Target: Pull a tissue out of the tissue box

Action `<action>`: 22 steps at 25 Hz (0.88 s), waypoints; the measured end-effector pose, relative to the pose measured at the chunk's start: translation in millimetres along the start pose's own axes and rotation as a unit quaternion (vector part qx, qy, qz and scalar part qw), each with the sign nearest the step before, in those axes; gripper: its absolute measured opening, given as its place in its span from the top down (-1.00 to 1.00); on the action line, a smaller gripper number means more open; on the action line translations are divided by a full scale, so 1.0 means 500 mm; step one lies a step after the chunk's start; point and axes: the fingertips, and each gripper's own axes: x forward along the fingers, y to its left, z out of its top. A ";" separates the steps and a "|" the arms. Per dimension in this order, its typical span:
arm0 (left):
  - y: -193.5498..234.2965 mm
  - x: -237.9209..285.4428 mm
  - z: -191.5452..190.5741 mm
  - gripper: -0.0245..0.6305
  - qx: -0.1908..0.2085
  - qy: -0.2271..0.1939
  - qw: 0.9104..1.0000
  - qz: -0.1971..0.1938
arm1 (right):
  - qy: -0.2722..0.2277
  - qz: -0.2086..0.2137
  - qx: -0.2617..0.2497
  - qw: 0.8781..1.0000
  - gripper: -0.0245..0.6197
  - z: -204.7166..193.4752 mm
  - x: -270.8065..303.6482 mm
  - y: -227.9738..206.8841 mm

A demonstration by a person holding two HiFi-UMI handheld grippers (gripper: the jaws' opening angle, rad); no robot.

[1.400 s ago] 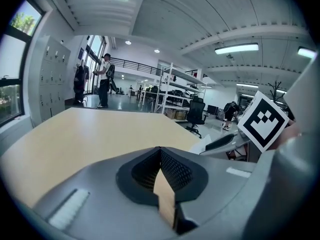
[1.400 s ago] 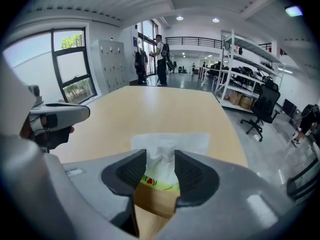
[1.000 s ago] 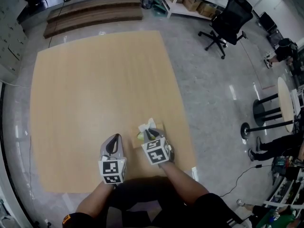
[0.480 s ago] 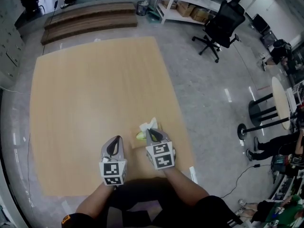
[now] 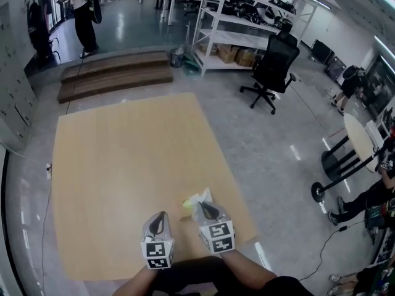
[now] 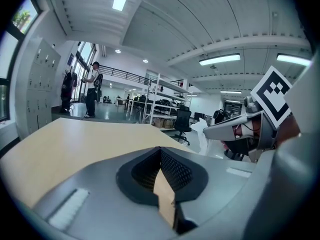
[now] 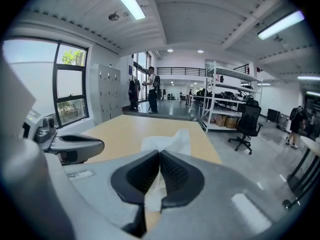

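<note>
Right gripper view straight along the right tongs (image 7: 159, 155): dark pads just closed down and now pinched on a white tissue (image 7: 169, 141), crumpled above the tips, with a strip of it hanging through the slot beneath them. Beyond, a pale wooden tabletop (image 7: 125, 126); off to the left in the same view, the left tongs (image 7: 92, 146), apart from the right pair. Left gripper view: pads pressed together at the tips, nothing gripped, only a sliver of tabletop showing through the slot below; off to the right, the right tongs with the tissue at their tip. Head view: both pairs side by side over the near strip of the tabletop, the left tongs about midway along the near edge, the right tongs toward the near right corner. Tissue standing up just ahead of the right tips, close to the right edge. Of the tissue box (image 5: 187, 203) just a yellow-green bit peeking out at the left of the tissue, near that same right edge, the rest hidden under tissue and tongs; impossible to tell whether the tissue is fully clear of the box. Around the tabletop, grey floor (image 5: 278, 165), a black office chair (image 5: 271, 66) and shelving (image 5: 234, 32).
</note>
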 end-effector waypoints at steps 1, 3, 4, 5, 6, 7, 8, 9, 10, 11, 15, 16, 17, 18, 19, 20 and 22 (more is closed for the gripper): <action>0.000 -0.009 0.001 0.87 0.003 -0.002 1.000 -0.003 | -0.002 -0.001 0.002 1.000 0.92 -0.002 -0.011 0.009; -0.003 -0.031 -0.003 0.87 0.012 -0.003 1.000 -0.010 | -0.003 -0.003 0.007 1.000 0.92 -0.014 -0.031 0.028; -0.004 -0.042 -0.011 0.87 0.015 -0.001 1.000 -0.014 | -0.002 -0.005 0.010 1.000 0.92 -0.024 -0.041 0.038; -0.005 -0.054 -0.022 0.87 0.016 0.002 1.000 -0.018 | -0.002 -0.006 0.014 1.000 0.92 -0.035 -0.050 0.048; -0.006 -0.065 -0.033 0.87 0.017 0.005 1.000 -0.021 | 0.000 -0.008 0.016 1.000 0.92 -0.047 -0.059 0.057; -0.008 -0.077 -0.043 0.87 0.016 0.007 1.000 -0.023 | 0.001 -0.010 0.019 1.000 0.92 -0.057 -0.067 0.066; -0.011 -0.087 -0.050 0.87 0.015 0.008 1.000 -0.026 | 0.001 -0.011 0.020 1.000 0.92 -0.066 -0.075 0.073; -0.014 -0.098 -0.052 0.87 0.011 0.009 1.000 -0.028 | 0.000 -0.013 0.021 1.000 0.92 -0.074 -0.082 0.080; -0.018 -0.109 -0.051 0.87 0.006 0.010 0.999 -0.031 | 0.000 -0.015 0.023 1.000 0.92 -0.083 -0.089 0.087; -0.022 -0.120 -0.052 0.87 0.001 0.011 0.999 -0.035 | 0.001 -0.016 0.024 1.000 0.92 -0.091 -0.095 0.095; -0.022 -0.156 -0.084 0.87 -0.002 0.012 0.998 -0.057 | 0.002 -0.017 0.026 1.000 0.92 -0.115 -0.121 0.140; -0.021 -0.163 -0.085 0.87 -0.002 0.012 0.998 -0.059 | 0.001 -0.017 0.025 1.000 0.92 -0.117 -0.126 0.148; -0.022 -0.170 -0.084 0.87 -0.002 0.010 0.998 -0.060 | -0.001 -0.017 0.024 1.000 0.92 -0.119 -0.133 0.153; -0.025 -0.175 -0.081 0.87 -0.004 0.007 0.998 -0.059 | -0.003 -0.017 0.022 1.000 0.92 -0.121 -0.139 0.154; -0.029 -0.181 -0.077 0.87 -0.007 0.003 0.998 -0.058 | -0.005 -0.016 0.021 1.000 0.92 -0.122 -0.146 0.153; -0.034 -0.186 -0.073 0.87 -0.009 -0.002 0.998 -0.056 | -0.007 -0.015 0.019 1.000 0.92 -0.124 -0.152 0.152; -0.039 -0.196 -0.066 0.87 -0.010 -0.010 0.999 -0.052 | -0.013 -0.011 0.017 1.000 0.92 -0.124 -0.160 0.154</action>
